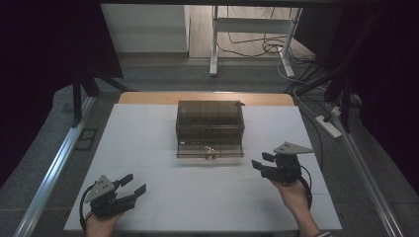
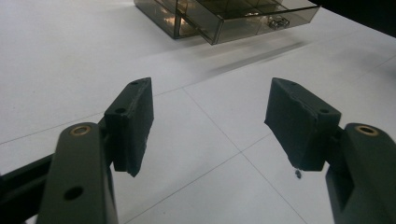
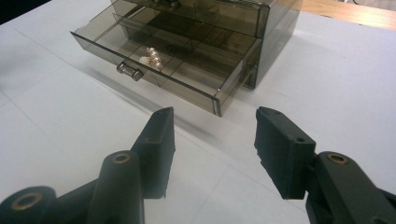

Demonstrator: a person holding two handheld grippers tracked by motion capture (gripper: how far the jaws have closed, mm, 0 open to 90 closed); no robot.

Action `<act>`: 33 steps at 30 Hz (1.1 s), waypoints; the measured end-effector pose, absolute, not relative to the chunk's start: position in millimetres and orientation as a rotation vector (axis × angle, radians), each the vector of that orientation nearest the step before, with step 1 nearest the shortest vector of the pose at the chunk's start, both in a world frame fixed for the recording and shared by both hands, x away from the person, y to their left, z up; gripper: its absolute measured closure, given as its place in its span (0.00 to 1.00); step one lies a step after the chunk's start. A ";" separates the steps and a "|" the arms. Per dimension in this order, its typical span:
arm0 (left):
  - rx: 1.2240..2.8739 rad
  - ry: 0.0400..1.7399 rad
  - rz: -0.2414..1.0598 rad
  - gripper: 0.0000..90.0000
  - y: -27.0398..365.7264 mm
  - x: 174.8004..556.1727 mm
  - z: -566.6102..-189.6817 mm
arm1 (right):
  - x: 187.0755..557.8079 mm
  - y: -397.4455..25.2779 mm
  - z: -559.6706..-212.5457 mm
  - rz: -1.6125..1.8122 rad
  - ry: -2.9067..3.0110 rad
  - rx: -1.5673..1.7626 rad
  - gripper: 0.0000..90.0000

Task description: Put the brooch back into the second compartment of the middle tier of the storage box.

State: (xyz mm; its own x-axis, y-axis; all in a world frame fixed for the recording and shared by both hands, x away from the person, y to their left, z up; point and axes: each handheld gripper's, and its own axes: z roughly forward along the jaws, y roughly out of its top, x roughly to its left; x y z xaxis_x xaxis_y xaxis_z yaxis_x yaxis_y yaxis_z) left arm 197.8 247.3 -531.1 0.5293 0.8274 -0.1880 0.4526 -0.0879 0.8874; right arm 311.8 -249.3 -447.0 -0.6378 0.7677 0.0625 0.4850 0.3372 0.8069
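Glossy smoked clear-plastic drawer box [image 3: 219, 51] on a matt white tabletop [image 3: 336, 93].

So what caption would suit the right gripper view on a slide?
Open tongs face a smoky plastic drawer box, its bottom drawer pulled out, pearly trinkets inside.

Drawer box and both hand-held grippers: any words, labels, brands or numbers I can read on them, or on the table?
None: no readable text in any view.
Smoked clear drawer box: no label or brand; its pulled-out drawer holds pearl-like beads, unmarked.
Left hand-held gripper and right hand-held gripper: plain black jaws, only screw holes.
White table: only thin seam lines.
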 end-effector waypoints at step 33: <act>1.723 1.085 0.448 0.37 246.6 198.3 -531.3 | 285.5 -289.8 -464.5 1.242 2.183 1.185 0.50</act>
